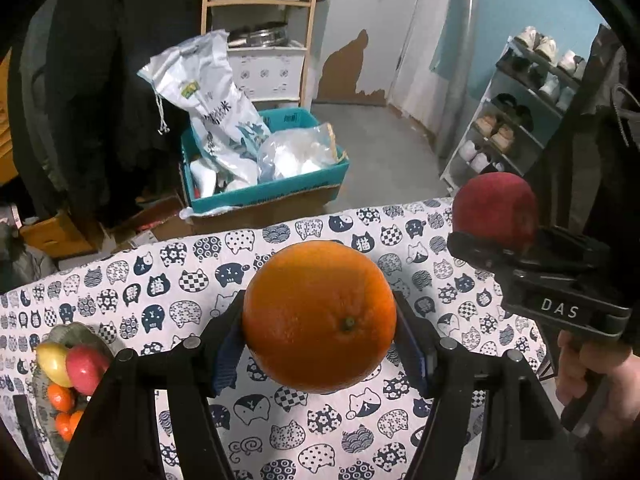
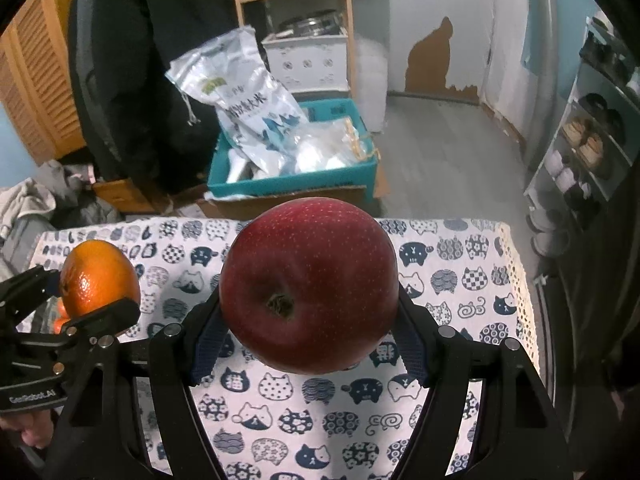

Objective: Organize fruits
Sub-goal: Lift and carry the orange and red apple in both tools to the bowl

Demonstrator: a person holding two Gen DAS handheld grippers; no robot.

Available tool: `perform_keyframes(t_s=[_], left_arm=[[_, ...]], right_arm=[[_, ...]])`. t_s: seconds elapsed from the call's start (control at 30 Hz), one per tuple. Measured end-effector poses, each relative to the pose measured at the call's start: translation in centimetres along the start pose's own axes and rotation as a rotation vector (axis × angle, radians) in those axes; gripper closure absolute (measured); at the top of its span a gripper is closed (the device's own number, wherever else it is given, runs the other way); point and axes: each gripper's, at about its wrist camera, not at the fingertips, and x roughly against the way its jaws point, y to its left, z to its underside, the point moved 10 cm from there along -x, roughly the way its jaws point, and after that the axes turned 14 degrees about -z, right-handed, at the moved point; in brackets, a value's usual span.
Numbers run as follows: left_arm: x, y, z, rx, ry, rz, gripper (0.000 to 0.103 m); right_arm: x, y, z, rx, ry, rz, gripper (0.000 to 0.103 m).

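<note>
My left gripper (image 1: 320, 332) is shut on a large orange (image 1: 319, 316) and holds it above the cat-print tablecloth (image 1: 192, 280). My right gripper (image 2: 310, 312) is shut on a dark red apple (image 2: 309, 284), also above the cloth. The apple shows at the right of the left wrist view (image 1: 496, 208); the orange shows at the left of the right wrist view (image 2: 98, 276). A grey plate (image 1: 76, 334) at the table's left holds a yellow fruit (image 1: 52, 362), a red apple (image 1: 86, 370) and small oranges (image 1: 60, 398).
Beyond the table's far edge a teal box (image 1: 264, 192) with bags stands on the floor. A shoe rack (image 1: 516, 120) is at the right, a wooden shelf (image 1: 260, 2) at the back. The table's right edge (image 2: 520, 288) has lace trim.
</note>
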Motion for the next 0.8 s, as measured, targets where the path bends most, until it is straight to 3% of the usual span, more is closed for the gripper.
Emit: perform_keyframes(t_s=[0.47,0.8], left_arm=[[4.3,3.9,0.3,-0.003,-0.085,-0.042,0.034],[5.4,7.4,0.9,0.039,-0.098,-0.063,0.034]], right_arm=[[1.3,6.0,-1.3,0.089,-0.049,-0.054,0.030],[0.7,10.3,-2.2,0.143,-0.051,-0.105,0.030]])
